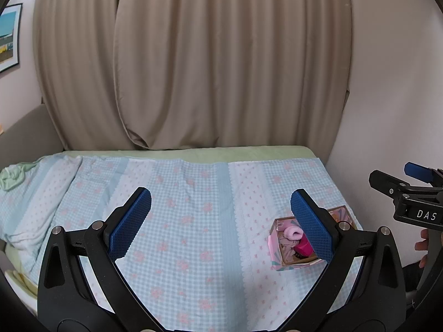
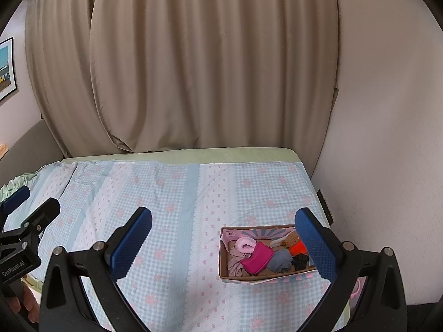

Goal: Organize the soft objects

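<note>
Covering bed: checked quilt (image 2: 171, 221) | behind: beige curtain (image 2: 193, 69) | right: wall (image 2: 387, 138)

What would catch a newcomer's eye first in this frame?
The open box of soft things at the right of the bed, with a magenta pouch in the middle and an orange toy toward its right end. Next, the two open blue-padded tools, left tool and right tool, both holding nothing above the checked bedspread. Behind hangs a beige curtain.
</note>
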{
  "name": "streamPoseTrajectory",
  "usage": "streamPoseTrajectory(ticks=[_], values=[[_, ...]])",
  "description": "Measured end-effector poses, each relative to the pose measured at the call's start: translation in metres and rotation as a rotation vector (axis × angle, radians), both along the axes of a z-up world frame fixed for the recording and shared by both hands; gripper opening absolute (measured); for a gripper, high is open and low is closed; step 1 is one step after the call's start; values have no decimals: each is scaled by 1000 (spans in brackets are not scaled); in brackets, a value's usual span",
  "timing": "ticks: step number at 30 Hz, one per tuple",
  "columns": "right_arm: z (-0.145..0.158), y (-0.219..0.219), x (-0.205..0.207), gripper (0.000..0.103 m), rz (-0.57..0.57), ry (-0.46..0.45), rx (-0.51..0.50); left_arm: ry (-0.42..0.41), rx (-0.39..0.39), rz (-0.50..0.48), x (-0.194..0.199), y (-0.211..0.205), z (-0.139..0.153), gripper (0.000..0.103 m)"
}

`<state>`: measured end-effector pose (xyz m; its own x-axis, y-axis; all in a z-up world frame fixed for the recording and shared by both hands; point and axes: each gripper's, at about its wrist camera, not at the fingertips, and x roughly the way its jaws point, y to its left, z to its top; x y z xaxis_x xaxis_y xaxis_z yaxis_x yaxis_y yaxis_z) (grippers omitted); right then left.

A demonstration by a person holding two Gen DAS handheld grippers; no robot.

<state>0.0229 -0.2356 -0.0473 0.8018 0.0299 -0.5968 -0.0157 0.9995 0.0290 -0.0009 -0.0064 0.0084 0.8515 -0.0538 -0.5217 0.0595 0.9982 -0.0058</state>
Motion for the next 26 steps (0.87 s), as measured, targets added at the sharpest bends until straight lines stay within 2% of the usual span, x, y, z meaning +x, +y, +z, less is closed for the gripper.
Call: streamPoseTrajectory(ticks=[11, 21, 26], values=[[-1, 0, 1, 103, -3, 3, 6, -9, 28, 7, 3, -3, -1, 101], [-4, 0, 4, 103, -7, 5, 11, -97, 61, 10, 4, -8, 4, 103], [-8, 4, 14, 103, -11, 29, 5, -57, 39, 5, 18, -4, -4, 103]])
